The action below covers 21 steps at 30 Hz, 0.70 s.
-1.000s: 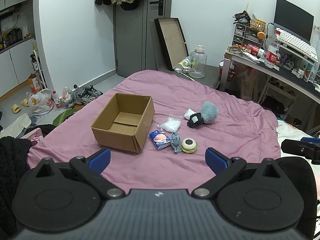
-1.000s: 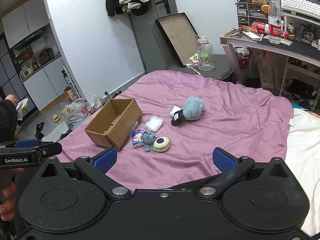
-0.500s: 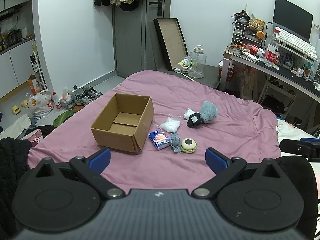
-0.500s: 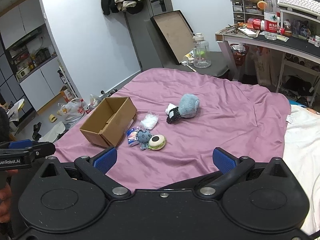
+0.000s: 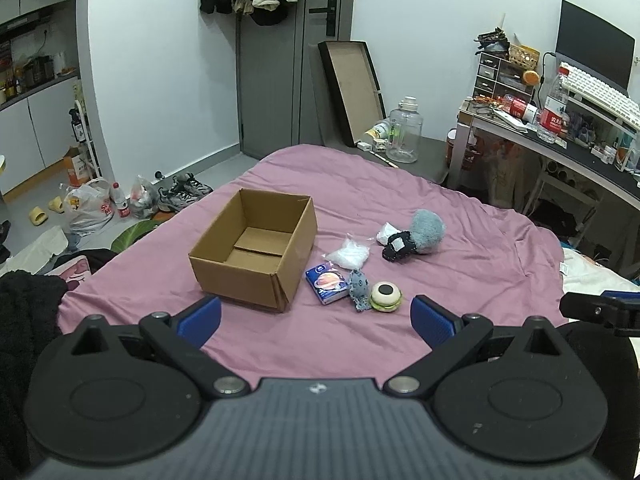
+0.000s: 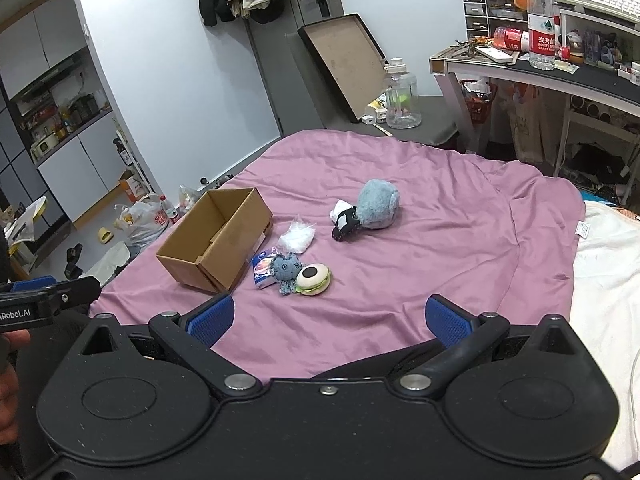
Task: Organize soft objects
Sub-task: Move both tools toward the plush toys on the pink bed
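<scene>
The soft things lie in a loose cluster on the pink-purple bedsheet [image 5: 460, 276], all just right of an open cardboard box [image 5: 256, 254] that stands upright with nothing inside. Nearest the box's right wall is a tissue pack [image 5: 327, 283] printed with a planet; touching its right edge is a small blue-grey octopus plush [image 5: 359, 286], and against that sits a burger-shaped plush [image 5: 385, 297] with a dark spot on top. A little farther back lies a clear bag of white stuffing [image 5: 348, 255], and beyond it to the right a fluffy grey-blue plush [image 5: 427, 232] with a black tagged part and a white scrap at its left end.

The left gripper [image 5: 316, 316] hovers over the near edge of the bed, its blue pads spread wide and holding nothing. The right gripper [image 6: 328, 318] is likewise spread apart and bare, above the near sheet.

Past the bed's far end a clear water jug [image 5: 404, 136] stands on the grey floor beside a shallow tray [image 5: 352, 88] leaning on the wall. A cluttered desk [image 5: 580, 152] runs along the right; shoes and plastic bags [image 5: 90, 210] lie on the floor at left, and coats hang on the grey door [image 5: 288, 80].
</scene>
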{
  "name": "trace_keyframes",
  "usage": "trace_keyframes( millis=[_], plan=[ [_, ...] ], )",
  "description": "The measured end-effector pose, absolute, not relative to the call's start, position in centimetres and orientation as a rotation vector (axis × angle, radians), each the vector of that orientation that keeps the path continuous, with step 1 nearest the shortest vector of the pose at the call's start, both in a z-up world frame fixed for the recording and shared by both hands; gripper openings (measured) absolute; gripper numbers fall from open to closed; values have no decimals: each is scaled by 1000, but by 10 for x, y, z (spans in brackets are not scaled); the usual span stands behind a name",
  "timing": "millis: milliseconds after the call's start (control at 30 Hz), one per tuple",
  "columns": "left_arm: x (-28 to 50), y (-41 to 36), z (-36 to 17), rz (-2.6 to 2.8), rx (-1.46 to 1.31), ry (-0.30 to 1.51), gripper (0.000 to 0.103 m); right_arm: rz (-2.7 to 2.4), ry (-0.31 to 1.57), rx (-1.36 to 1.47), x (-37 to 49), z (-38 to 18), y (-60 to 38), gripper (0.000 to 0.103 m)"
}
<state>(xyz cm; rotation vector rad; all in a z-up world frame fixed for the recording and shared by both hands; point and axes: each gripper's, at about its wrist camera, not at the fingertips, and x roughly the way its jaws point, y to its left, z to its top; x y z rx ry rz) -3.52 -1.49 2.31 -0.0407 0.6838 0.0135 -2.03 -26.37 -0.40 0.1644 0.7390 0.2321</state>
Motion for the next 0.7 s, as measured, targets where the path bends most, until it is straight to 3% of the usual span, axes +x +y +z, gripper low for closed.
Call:
trace_keyframes(
  millis=[700],
  plan=[
    [-4,-10,8,-49,-64,671,100,242,743,146,11,-19,-252,103]
  ],
)
